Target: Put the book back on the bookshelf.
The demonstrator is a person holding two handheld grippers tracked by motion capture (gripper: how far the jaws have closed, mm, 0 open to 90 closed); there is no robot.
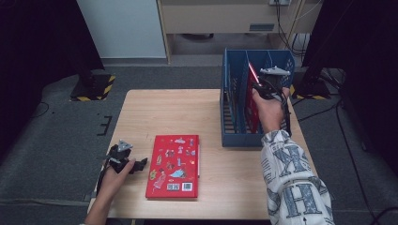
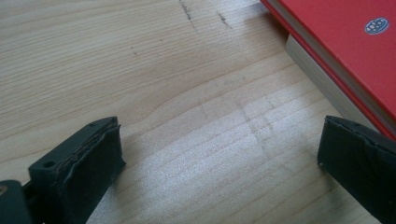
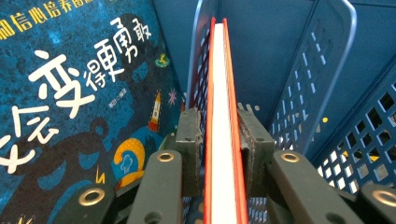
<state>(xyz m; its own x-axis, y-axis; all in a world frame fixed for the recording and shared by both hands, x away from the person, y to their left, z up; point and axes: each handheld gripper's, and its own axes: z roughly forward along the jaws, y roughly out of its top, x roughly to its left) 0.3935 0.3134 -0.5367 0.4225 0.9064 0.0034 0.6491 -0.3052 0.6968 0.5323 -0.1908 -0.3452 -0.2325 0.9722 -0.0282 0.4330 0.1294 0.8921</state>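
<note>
A red picture book (image 1: 173, 166) lies flat on the wooden table (image 1: 159, 112), its corner also in the left gripper view (image 2: 345, 51). My left gripper (image 1: 141, 164) rests open on the table just left of it, jaws wide apart over bare wood (image 2: 219, 158). My right gripper (image 1: 257, 84) is over the blue book rack (image 1: 234, 136), shut on the edge of a thin red book (image 3: 223, 116) that stands upright in a slot. A blue-covered book (image 3: 70, 107) with white characters stands in the neighbouring slot.
The blue rack's perforated dividers (image 3: 317, 70) close in on both sides of the held book. Black stands and cables (image 1: 319, 79) sit on the floor beyond the table's far right corner. A striped floor base (image 1: 94, 86) lies at the far left.
</note>
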